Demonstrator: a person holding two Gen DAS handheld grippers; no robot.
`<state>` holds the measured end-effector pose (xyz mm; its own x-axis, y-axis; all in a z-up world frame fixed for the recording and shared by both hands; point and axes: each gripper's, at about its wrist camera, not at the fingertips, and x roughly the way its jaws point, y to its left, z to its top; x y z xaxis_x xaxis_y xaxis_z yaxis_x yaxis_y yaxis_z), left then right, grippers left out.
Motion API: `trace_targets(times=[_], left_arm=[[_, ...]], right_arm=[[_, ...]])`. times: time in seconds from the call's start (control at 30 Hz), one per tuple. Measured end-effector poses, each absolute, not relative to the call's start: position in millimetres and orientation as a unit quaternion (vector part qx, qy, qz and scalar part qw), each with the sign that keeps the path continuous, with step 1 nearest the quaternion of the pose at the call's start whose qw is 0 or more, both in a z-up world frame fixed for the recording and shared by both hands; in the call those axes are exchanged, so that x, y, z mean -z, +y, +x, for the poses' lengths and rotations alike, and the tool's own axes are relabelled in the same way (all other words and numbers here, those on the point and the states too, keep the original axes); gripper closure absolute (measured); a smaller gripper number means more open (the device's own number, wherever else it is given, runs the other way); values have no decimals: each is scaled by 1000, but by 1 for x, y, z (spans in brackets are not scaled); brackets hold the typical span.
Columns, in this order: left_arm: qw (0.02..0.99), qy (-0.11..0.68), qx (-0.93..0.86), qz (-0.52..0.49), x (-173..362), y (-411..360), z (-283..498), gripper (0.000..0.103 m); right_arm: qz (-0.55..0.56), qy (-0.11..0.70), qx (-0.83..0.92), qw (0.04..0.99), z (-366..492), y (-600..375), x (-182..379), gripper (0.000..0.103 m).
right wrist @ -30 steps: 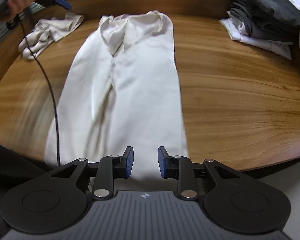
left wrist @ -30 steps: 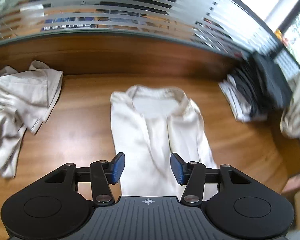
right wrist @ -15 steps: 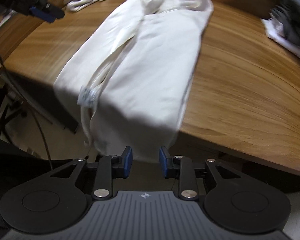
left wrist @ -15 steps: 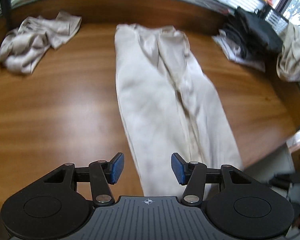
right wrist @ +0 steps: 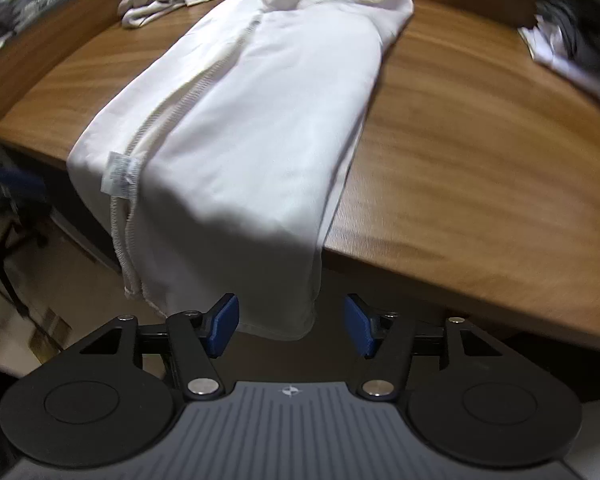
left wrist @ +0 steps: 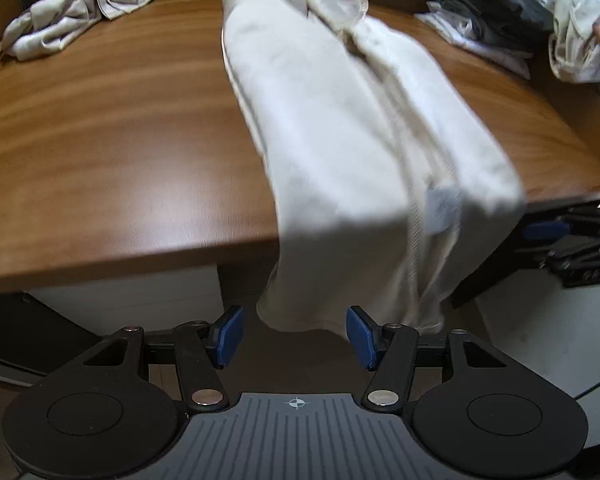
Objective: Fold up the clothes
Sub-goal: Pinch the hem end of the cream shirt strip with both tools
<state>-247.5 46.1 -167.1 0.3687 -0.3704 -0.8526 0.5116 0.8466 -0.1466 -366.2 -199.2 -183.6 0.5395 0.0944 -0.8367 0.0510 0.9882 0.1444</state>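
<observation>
Nearest of all, the left gripper (left wrist: pixel 296 338) points down at the bottom edge of the white shirt (left wrist: pixel 340 128), where the cloth hangs off the near side of the table (left wrist: pixel 100 128). Its jaws are opening, and the hem sits just beyond the blue pads (left wrist: pixel 230 334), which do not press on it, so it holds nothing. The right gripper (right wrist: pixel 290 326) is at the same hanging edge, more to the right corner. Its jaws are opening wide too, the corner of the hem hangs just past them, and it holds nothing yet. To do this step well, I think each gripper should slide onto its own bottom corner and pinch all the layers together, not just the top one. Both should close at about the same height, so the hem stays straight when it is lifted up and over toward the collar. A little tag (right wrist: pixel 118 172) shows on the left fold near the table's edge. Farther off, the shirt lies long and narrow on the table, collar at the far end. A crumpled shirt (left wrist: pixel 76 16) lies far left, and a stack of clothes (left wrist: pixel 488 20) sits far right.
</observation>
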Motion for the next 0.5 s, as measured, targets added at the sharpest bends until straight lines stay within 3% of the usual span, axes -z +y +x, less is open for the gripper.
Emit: trace_targets(times=[0.07,0.17,0.5], left_arm=[[827,483,277,81,183,46,-246,43],[827,459,305,108,199,43,-240,41],[788,399,436,172,230,27,-227,38]], right_arm=[[77,467,-15,881,-368,-200,197,35],[66,449,-31,891,-369,-200,214,26],[82,382,-106,914,-367,-203,252,25]])
